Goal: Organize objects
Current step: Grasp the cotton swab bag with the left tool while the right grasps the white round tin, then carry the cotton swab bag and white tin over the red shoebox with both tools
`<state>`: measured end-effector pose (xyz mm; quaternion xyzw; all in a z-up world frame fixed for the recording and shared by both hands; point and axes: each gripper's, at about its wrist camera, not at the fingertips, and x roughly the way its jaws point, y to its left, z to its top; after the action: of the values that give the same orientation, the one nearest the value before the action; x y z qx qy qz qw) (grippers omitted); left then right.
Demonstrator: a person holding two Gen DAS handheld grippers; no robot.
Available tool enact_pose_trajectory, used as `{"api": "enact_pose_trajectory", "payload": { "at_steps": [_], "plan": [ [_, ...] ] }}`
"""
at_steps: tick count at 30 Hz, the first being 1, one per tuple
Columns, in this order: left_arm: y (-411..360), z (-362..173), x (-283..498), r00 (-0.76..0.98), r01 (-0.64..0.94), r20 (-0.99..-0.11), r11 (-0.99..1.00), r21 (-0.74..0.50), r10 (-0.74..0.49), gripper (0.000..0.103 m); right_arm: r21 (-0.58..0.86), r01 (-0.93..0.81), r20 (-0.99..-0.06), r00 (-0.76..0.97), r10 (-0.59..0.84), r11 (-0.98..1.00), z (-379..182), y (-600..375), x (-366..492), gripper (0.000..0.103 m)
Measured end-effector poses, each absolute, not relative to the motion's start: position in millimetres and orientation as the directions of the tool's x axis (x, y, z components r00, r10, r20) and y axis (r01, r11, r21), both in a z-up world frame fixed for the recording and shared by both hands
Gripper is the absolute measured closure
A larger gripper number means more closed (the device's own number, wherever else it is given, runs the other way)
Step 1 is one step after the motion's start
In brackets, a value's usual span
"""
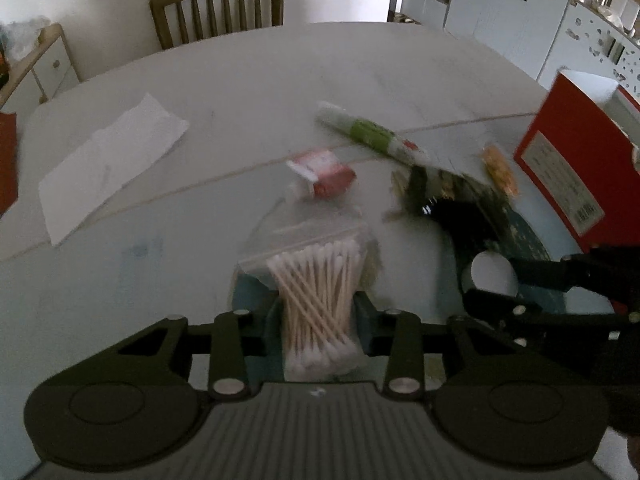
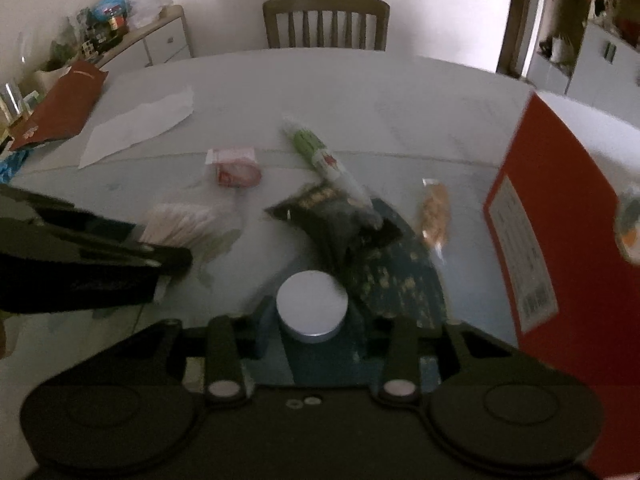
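Two hand-held grippers work over a pale round surface [image 1: 248,92] scattered with small household items.

The left gripper [image 1: 318,320] has its jaws narrowed around a clear bag of cotton swabs [image 1: 316,288], which sits between the blue pads and appears gripped on both sides; the picture is soft here, so firm contact is likely but not certain.

The right gripper [image 2: 312,328] has its jaws drawn in close around a small round jar with a white lid [image 2: 312,302], one blue pad on each side of it. In the left view the same jar [image 1: 494,274] shows between dark jaws at the right edge.

Beyond the swabs lies a small red and white box [image 1: 326,178]. Past it, a green and white tube [image 1: 370,136] lies slanted. A dark snack packet [image 2: 336,216] lies just beyond the jar, its far edge touching the tube. To its right lies a small orange snack packet [image 2: 434,216]. A tall red box [image 2: 560,240] stands at the right edge. A sheet of white paper [image 1: 112,164] lies well apart on the left, and a wooden chair [image 2: 326,22] stands at the far side.
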<state>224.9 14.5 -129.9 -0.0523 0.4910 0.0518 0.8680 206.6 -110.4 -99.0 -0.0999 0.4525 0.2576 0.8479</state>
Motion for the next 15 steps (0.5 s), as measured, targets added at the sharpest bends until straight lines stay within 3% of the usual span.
{"api": "enact_pose_trajectory", "payload": {
  "at_steps": [15],
  "plan": [
    [-35.3, -90.6, 173.6, 0.531, -0.053, -0.844, 0.991, -0.119, -0.073, 0.066, 0.117, -0.481, -0.795, 0.478, 0.372, 0.869, -50.0, -171.1, 150.1, 0.066]
  ]
}}
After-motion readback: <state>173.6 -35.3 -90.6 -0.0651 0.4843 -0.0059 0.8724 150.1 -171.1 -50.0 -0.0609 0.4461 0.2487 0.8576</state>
